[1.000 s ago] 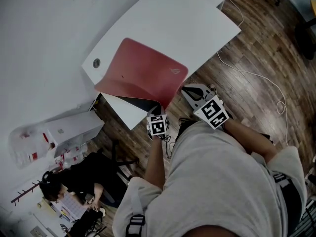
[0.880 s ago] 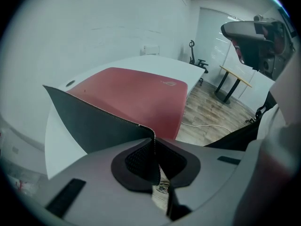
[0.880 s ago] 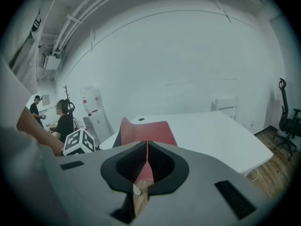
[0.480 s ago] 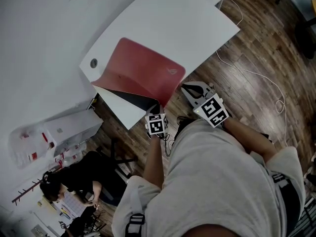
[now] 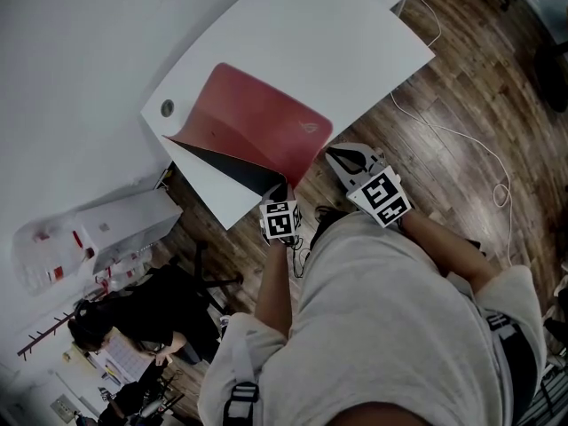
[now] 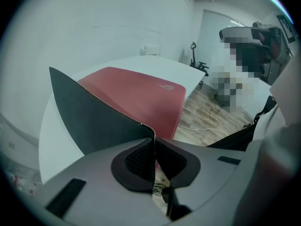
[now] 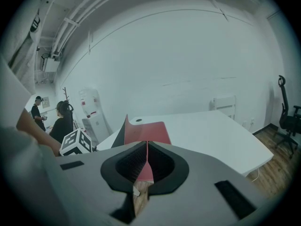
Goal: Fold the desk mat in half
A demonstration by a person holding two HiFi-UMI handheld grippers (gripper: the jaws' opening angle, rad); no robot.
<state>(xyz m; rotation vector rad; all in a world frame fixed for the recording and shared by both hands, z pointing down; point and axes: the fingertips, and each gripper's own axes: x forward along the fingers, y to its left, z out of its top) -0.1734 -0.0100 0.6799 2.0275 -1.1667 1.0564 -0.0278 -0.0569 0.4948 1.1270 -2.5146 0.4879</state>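
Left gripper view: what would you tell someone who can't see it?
The left gripper has its jaws shut on a corner of the red desk mat, holding it up so its dark underside shows above the white table.

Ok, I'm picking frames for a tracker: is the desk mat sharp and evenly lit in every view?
Head view: desk mat sharp, light flat and dim, no glare, desk edges bowed. Left gripper view: mat sharp close up, picture corners vignetted dark. Right gripper view: mat small but crisp, wall lines bent by the lens.
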